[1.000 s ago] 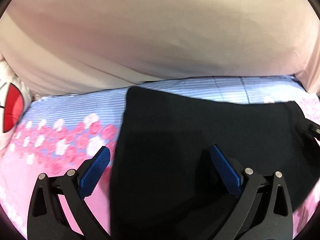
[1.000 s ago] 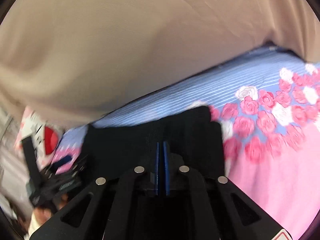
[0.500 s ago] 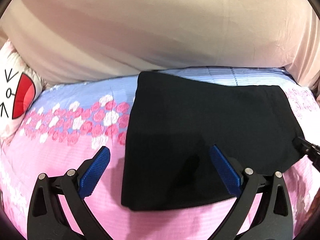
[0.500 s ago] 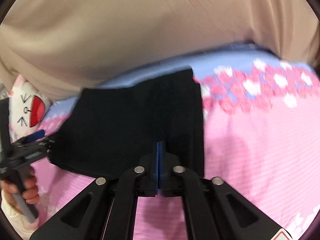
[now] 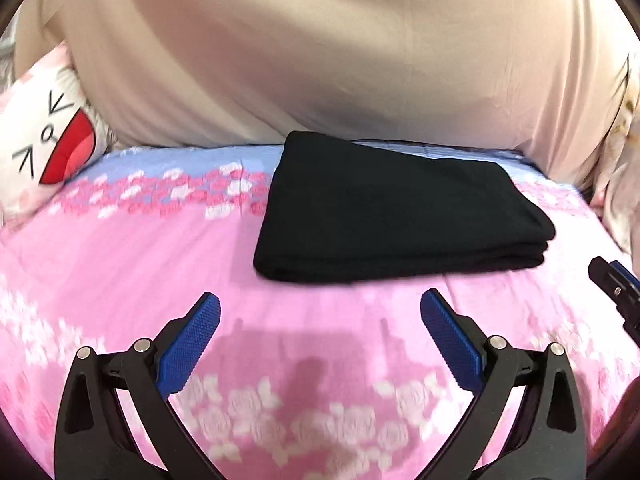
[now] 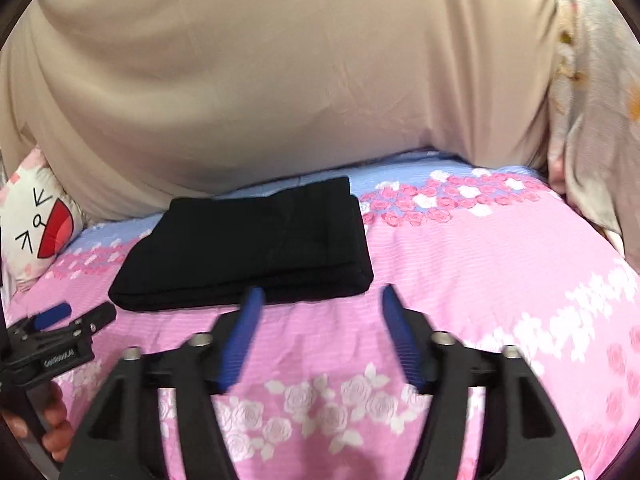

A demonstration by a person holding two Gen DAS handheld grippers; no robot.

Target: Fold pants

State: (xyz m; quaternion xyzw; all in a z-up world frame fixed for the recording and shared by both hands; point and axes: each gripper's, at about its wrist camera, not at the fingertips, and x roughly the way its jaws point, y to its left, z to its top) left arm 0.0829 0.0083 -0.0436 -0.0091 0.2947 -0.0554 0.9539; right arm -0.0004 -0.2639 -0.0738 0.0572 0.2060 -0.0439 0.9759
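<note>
On the bed (image 5: 120, 280), over a pink sheet printed with roses, the black pants (image 5: 396, 216) lie folded into a flat, stacked rectangle near the far side, where the sheet turns to a blue striped band. Their layered edges show along the near side and at the right-hand corner in the left wrist view. Behind them rises a large beige cloth (image 5: 320, 48) that fills the upper part of both views. A white cushion with a cartoon face (image 5: 44, 140) (red mouth, black line eyes) sits at the far left edge of the bed.

Both tools hang over bare sheet on the near side of the pants, apart from the cloth. The left tool (image 5: 320, 312) has its blue pads spread wide with nothing between them. The right tool (image 6: 320, 300) has its jaws opening, blurred with motion; nothing is between its pads either, and their tips stand just short of the pants' near edge. In the right wrist view the left tool appears at the lower left, with the fingers of a hand (image 6: 54, 420) wrapped round its handle.
</note>
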